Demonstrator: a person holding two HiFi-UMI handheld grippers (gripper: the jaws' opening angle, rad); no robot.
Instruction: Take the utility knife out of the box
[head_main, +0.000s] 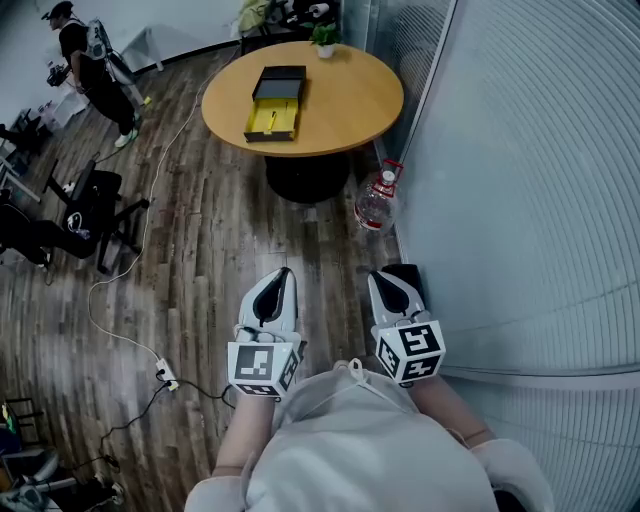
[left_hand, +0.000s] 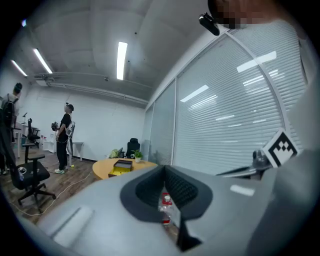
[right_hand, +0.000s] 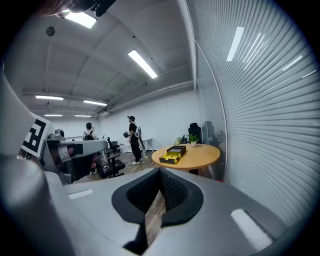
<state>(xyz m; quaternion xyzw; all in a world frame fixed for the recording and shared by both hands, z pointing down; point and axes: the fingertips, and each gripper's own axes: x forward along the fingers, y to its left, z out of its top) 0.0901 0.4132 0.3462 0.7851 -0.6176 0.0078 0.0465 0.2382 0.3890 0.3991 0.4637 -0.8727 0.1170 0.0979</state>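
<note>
While both arms are tucked in close to the body, the left gripper (head_main: 283, 275) sits level and the right gripper (head_main: 384, 278) dips a bit, both clamped shut on nothing; the open box (head_main: 272, 120), yellow inside, sits well away on the round table (head_main: 350, 100), and it's too small to make out the utility knife in it

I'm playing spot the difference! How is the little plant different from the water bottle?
The small green plant in a white pot stands on the round wooden table; the clear plastic water bottle stands on the wooden floor beside it. The plant is leafy and green; the bottle is see-through with a red top. Both are near the wall of blinds.
</note>
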